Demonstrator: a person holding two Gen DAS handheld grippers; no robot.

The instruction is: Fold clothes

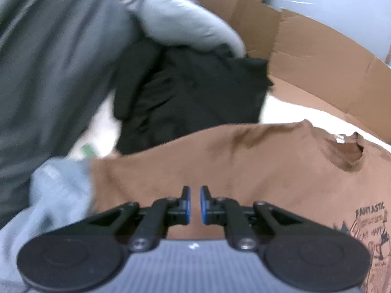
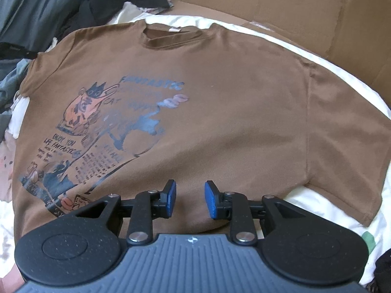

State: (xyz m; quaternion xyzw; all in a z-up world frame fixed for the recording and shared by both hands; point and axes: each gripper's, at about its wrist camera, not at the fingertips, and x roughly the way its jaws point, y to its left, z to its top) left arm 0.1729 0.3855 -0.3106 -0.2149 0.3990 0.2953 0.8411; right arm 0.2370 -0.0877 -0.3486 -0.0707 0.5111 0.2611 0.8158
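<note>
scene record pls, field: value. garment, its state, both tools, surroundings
garment: brown T-shirt, cat graphic print on front
state: spread flat face up on white bedding, collar away from right camera, no fold made yet
left tool: jaws almost together, nothing between them, over the shirt's edge
right tool: jaws apart, nothing between them, over the shirt's hem
pile: black garment, dark grey garment, light grey garment beyond the shirt
backdrop: cardboard box beyond the bedding
view quality: left wrist view blurred
</note>
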